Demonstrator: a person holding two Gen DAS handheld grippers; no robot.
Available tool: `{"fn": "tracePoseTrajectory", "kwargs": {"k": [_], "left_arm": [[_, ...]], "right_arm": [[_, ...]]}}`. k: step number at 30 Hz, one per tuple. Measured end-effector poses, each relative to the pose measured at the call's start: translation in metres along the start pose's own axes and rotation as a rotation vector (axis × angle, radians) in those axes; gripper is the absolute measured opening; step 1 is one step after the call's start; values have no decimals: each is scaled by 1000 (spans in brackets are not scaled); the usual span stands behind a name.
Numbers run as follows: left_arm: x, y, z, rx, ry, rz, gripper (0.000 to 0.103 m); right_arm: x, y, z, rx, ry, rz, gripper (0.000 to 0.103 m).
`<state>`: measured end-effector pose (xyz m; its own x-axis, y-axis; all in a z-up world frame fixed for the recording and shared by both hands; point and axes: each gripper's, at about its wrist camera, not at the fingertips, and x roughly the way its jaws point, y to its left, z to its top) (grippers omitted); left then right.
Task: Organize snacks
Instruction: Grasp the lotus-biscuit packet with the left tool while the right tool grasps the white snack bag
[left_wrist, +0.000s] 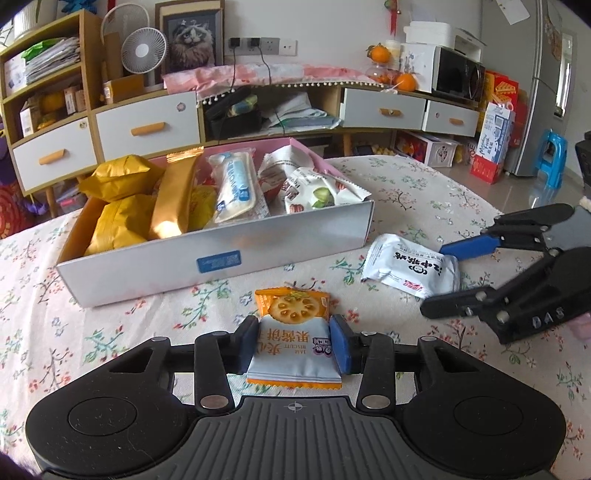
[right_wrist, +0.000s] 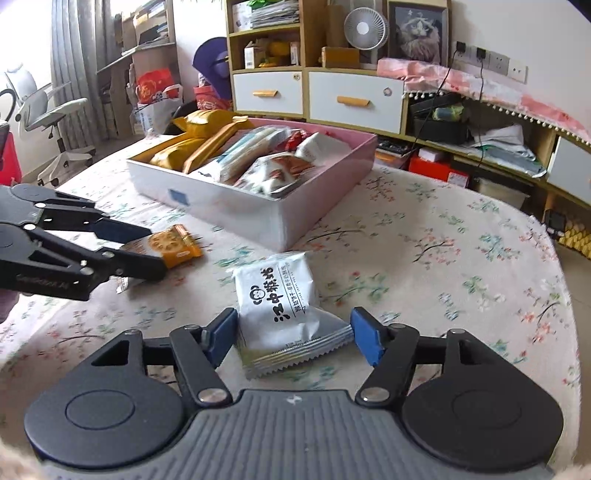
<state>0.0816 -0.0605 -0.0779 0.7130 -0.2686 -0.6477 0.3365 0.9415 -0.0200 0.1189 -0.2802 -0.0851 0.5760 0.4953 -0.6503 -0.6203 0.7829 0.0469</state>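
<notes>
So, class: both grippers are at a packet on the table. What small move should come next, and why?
Probably lift the left gripper: its fingers already pinch the biscuit packet, and the box just beyond is where it belongs.

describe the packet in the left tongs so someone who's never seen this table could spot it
Start at the white-and-pink snack box on the floral tablecloth. Just in front of its white wall, the left tongs grip the jam biscuit packet. It is orange and pale blue with a round biscuit pictured on it; the only other loose packet is white with black characters.
</notes>
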Motion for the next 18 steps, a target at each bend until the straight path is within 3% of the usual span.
{"fn": "tracePoseTrajectory", "kwargs": {"k": [6, 12, 18], "left_arm": [[-7, 4, -3, -6, 18, 21, 40], [-8, 0, -5, 16, 32, 31, 49], [-6, -2, -5, 14, 45, 40, 50]], "right_arm": [[-2, 21, -2, -41, 15, 38, 72], [1, 22, 2, 8, 10, -11, 72], [5, 23, 2, 52, -2, -53, 71]]}}
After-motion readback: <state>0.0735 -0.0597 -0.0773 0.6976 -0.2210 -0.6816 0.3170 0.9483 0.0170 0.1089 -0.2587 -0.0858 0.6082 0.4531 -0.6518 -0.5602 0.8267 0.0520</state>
